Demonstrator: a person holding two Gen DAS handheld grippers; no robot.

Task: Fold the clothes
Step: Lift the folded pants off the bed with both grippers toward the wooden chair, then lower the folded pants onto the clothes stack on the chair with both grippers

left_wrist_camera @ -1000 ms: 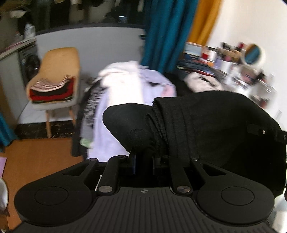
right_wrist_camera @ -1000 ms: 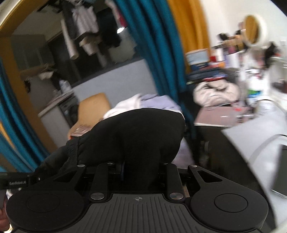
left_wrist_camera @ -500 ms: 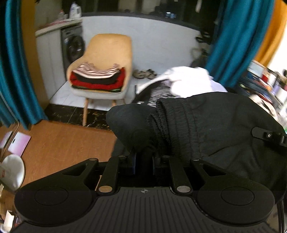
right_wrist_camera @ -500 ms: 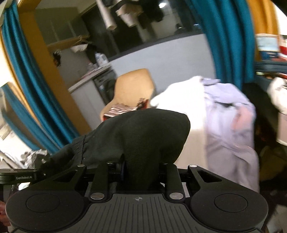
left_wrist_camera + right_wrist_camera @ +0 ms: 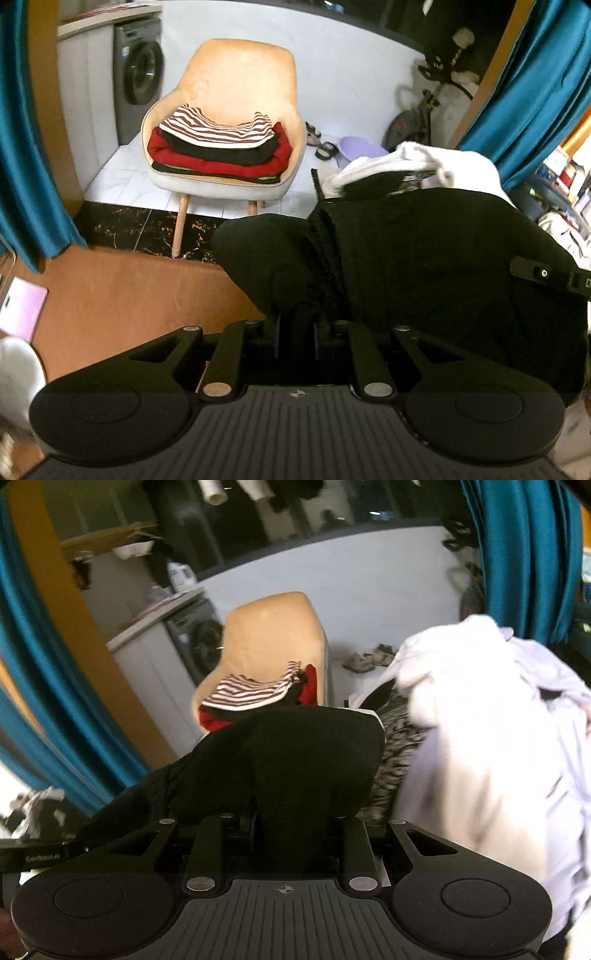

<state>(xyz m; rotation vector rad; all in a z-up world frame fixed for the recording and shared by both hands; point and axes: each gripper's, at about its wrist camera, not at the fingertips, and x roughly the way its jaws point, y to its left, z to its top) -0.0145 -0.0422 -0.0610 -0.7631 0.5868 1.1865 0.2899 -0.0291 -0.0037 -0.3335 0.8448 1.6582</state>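
Note:
A folded black knit garment [image 5: 424, 258] hangs in the air between both grippers. My left gripper [image 5: 297, 317] is shut on its left end, the cloth bulging over and hiding the fingertips. My right gripper [image 5: 288, 812] is shut on the other end of the black garment [image 5: 288, 753], its fingers also buried in fabric. Ahead stands a tan chair [image 5: 243, 81] bearing a stack of folded clothes [image 5: 221, 151]: striped on top, then black, red and dark layers. The tan chair [image 5: 273, 635] and the stack [image 5: 255, 694] also show in the right wrist view.
A heap of unfolded white, lilac and patterned clothes [image 5: 480, 738] lies to the right. A washing machine [image 5: 138, 74] stands left of the chair. Teal curtains [image 5: 22, 147] frame both sides. Shoes [image 5: 321, 142] lie on the white tiles, with a dark step [image 5: 147, 229] before the wooden floor.
Both grippers have swung left together with the black garment, away from the cluttered desk; the chair with the folded stack now sits larger and nearer ahead.

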